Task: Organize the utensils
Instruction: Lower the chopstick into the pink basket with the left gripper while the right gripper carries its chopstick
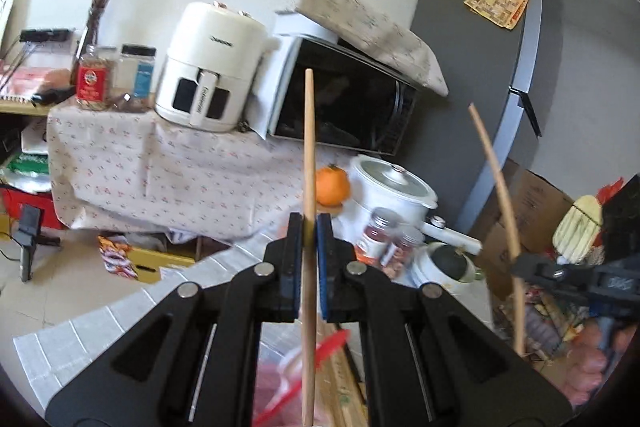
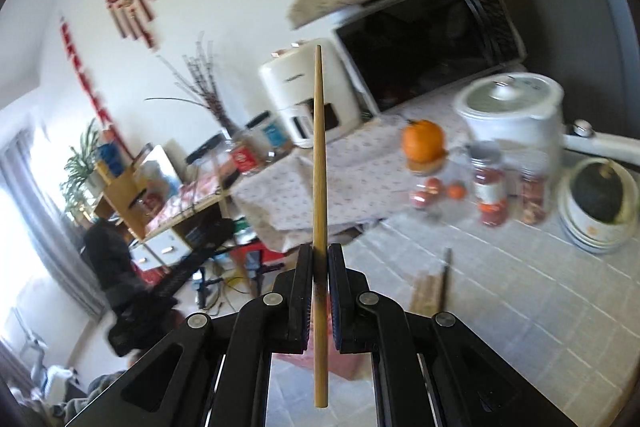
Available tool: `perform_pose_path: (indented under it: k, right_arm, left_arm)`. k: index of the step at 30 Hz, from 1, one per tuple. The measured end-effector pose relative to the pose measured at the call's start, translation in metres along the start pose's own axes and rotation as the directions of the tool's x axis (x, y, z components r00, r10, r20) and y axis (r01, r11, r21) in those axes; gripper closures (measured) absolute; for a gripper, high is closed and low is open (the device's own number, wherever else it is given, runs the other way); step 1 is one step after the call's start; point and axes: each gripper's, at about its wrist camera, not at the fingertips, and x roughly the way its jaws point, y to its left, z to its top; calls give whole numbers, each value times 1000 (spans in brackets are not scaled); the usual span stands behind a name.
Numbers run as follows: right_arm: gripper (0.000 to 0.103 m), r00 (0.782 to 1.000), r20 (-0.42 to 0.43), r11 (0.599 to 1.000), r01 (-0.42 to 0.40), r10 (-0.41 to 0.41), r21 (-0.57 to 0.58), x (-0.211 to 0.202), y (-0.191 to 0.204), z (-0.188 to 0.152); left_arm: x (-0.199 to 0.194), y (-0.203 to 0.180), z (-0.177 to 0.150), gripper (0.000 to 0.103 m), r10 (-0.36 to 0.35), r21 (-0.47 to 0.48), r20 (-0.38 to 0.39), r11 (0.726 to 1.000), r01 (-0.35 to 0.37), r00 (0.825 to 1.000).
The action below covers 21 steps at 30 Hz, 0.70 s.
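My left gripper (image 1: 309, 227) is shut on a wooden chopstick (image 1: 309, 155) that stands upright between its jaws, held in the air above the table. My right gripper (image 2: 320, 259) is shut on a second wooden chopstick (image 2: 319, 147), also upright. That second chopstick (image 1: 500, 195) and the right gripper (image 1: 520, 269) show at the right of the left wrist view. More wooden chopsticks (image 2: 425, 291) and a dark utensil (image 2: 445, 277) lie on the tiled tablecloth (image 2: 500, 307). A red and pink thing (image 1: 320, 355) lies blurred below the left gripper.
At the back stand a white air fryer (image 1: 208, 67), a microwave (image 1: 352, 103), a rice cooker (image 2: 516, 111), an orange (image 2: 424, 141), jars (image 2: 492, 183) and stacked bowls (image 2: 596, 203). A grey fridge (image 1: 480, 27) stands at the right. Cardboard boxes (image 1: 536, 203) sit beside it.
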Motion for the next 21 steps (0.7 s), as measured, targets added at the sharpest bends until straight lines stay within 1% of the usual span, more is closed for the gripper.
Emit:
perform_pose_path:
  k: [5,9,11,12,14,18,20,21]
  right_arm:
    - [96,999,22,999,-32,33,-26,15,23,-10]
    - [96,998,12,998,-56,56,-7,30,21,-14]
    - [96,999,-1,999,-44,44,-13,38,21,-17]
    - [96,999,-8,999,-33,33,-18,40,21,-17]
    - [96,1000,-23,1000,-16,15,-25,48,21,-19]
    - [95,999,-35,999,-21,19,-44,55,24,-22]
    - [95,999,-42,998,-25,23,-52,59,26,-24]
    - [96,999,-49,998,-21,18,-55,62,27,-25]
  left_arm:
    - [5,8,-20,95,7,55,28,998,-8,1000]
    - [12,10,-36,95,-6,80,39,997,3,999]
    - [18,10,-46,95,18,125,38,992,-23,999]
    - [20,10,-51,95,34,145,31,989,-38,999]
    - [24,14,-59,95,47,153,10,987,-48,999]
    - [25,16,-66,95,60,153,-35,987,-54,998]
    - [26,15,-68,95,68,169,-87,984,-53,994]
    - [28,15,-68,92,65,168,-131,985,-42,989]
